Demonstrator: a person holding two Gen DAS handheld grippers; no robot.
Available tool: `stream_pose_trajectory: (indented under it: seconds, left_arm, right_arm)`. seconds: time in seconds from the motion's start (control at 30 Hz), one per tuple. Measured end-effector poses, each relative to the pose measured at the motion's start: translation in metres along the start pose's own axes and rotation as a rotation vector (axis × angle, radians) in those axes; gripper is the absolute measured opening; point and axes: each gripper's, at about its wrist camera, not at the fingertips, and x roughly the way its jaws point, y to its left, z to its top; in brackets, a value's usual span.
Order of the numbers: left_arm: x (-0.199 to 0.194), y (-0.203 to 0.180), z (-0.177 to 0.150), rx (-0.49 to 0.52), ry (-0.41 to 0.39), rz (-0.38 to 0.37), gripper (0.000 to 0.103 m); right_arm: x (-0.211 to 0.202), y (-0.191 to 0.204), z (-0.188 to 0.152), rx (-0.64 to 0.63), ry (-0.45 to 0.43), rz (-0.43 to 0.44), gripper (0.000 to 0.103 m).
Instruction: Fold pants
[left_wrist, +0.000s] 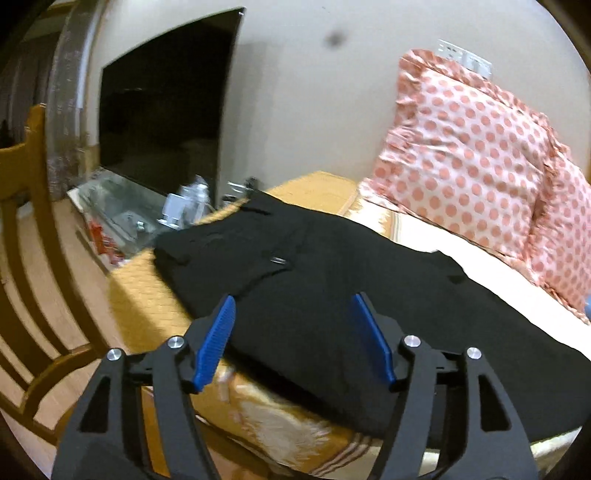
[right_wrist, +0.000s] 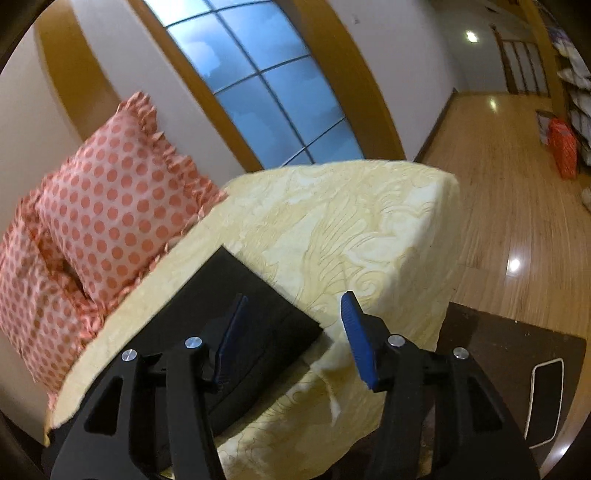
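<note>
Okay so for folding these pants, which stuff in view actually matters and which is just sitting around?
Matters:
black pants, lying on the bed
left gripper, jaws open, over the pants
right gripper, jaws open, at the pants' end
bed cover, the folding surface

Just sitting around:
polka-dot pillows
TV
wooden chair
bedside clutter

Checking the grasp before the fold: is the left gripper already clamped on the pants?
No. The left gripper has its jaws spread wide, with the black pants lying ungripped on the bed.
</note>
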Motion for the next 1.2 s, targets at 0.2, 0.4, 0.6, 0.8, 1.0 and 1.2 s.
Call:
stream_pose_trajectory:
  seconds: [0.2, 0.4, 0.6, 0.8, 1.0, 1.2]
  left_arm:
    - [0.024, -0.018, -0.015, 0.080, 0.066, 0.012, 0.074]
    - [0.019, -0.026, -0.018, 0.090, 0.052, -0.024, 0.076]
    - [0.010, -0.055, -0.022, 0.143, 0.015, -0.078, 0.079]
    - [0.009, -0.082, -0.030, 0.231, -0.008, -0.128, 0.080]
    - [0.033, -0.073, -0.043, 0.173, 0.098, -0.171, 0.084]
    - [0.035, -0.078, -0.049, 0.216, 0.072, -0.175, 0.093]
  right_arm:
    - [0.000, 0.010, -0.015, -0.058, 0.010, 0.040, 0.054]
    - [-0.007, 0.015, -0.030, -0.083, 0.032, 0.168, 0.055]
    - [-0.008, 0.025, -0.044, -0.075, 0.060, 0.270, 0.049]
    - [0.002, 0.012, -0.037, 0.028, 0.025, 0.232, 0.026]
    - [0.012, 0.012, -0.029, 0.057, 0.039, 0.225, 0.006]
    - [-0.013, 0.076, -0.009, -0.044, -0.001, 0.370, 0.005]
